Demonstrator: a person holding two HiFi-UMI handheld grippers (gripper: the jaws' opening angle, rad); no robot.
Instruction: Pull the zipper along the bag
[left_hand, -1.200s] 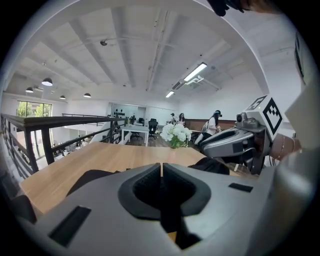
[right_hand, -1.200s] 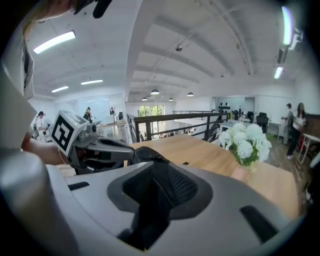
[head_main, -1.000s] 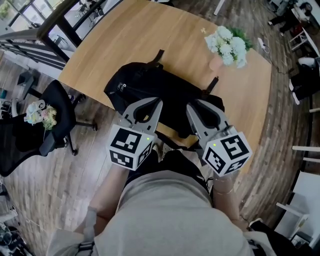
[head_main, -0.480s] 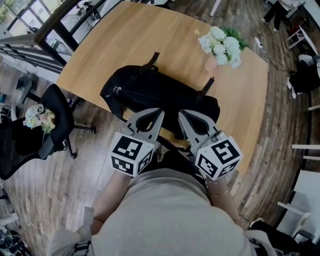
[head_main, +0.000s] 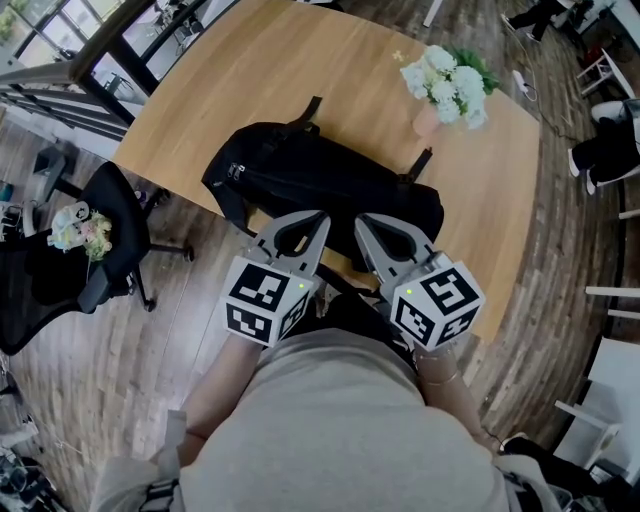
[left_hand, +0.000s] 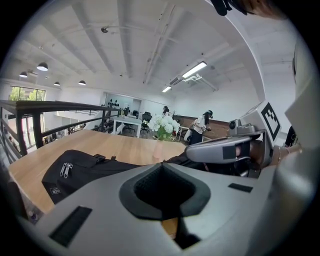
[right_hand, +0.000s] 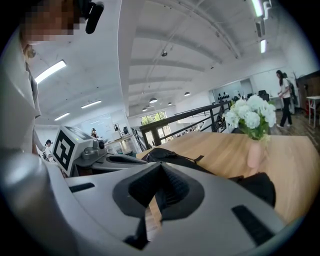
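Left gripper view shows the left gripper (left_hand: 162, 166) with its jaws brought together, their dark ribbed pads framing a rounded hollow behind the tips; only a thin slit of pale wood shows low between them, and nothing can be seen clamped there. Right gripper view shows the right gripper (right_hand: 161, 166) likewise with its jaws together, a narrow strip of wood showing through the gap and no object pinched. Both grippers have smooth grey plastic shells, each topped by a cube with black-and-white square markers.

From the head view the two sets of tips sit close side by side over the near edge of the black bag (head_main: 300, 180), at the table's front edge; contact with the fabric cannot be judged. The bag is soft, matte black cloth, lying flat and lengthwise on the light wooden table (head_main: 250, 70), with straps sticking out at its far side. Two small silvery zipper pulls (left_hand: 65, 170) hang near its left end, well apart from both grippers. A pink vase of white flowers (head_main: 445, 85) stands beyond the bag
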